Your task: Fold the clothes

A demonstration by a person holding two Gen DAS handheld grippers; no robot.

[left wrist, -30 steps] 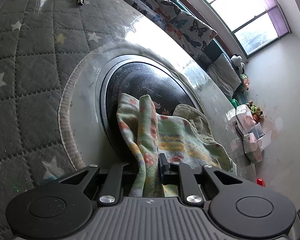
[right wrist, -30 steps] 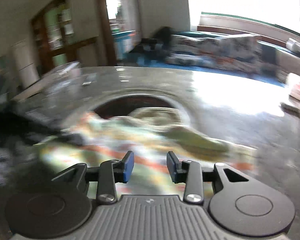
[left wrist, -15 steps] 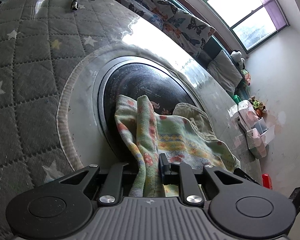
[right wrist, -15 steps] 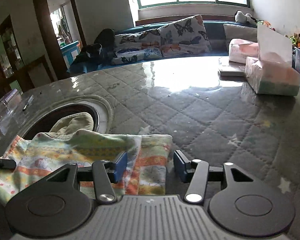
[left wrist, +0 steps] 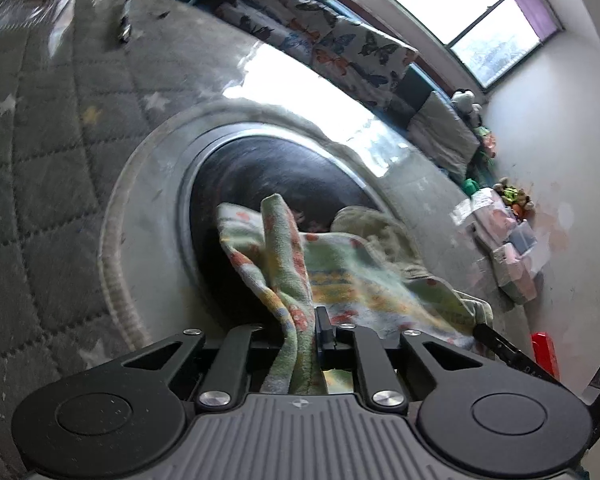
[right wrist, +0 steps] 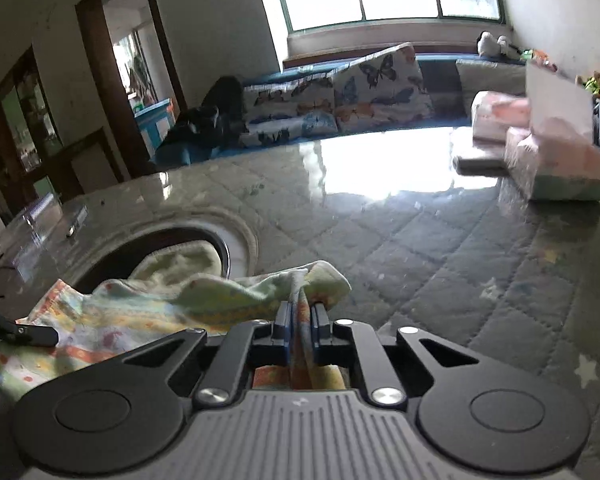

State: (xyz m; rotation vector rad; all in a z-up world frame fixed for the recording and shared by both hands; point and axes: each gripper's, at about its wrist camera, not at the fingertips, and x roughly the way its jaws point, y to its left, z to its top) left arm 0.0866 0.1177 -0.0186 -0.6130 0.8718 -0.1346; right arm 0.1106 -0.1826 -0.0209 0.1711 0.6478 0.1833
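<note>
You had the left gripper [left wrist: 300,332] closing on the cloth [left wrist: 340,272] and the right gripper [right wrist: 300,332] clamped on it at six o'clock, so pulling unevenly could have slipped it loose.

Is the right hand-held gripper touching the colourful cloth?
Touching. In the right wrist view, the right hand-held gripper has both blue pads squeezed onto a fold of the colourful cloth.

The black two-finger left gripper [left wrist: 300,326] angles downward, jaws closing on the patterned pastel cloth [left wrist: 364,280]. The matching right gripper [right wrist: 300,320] seems fully clamped on it.
</note>
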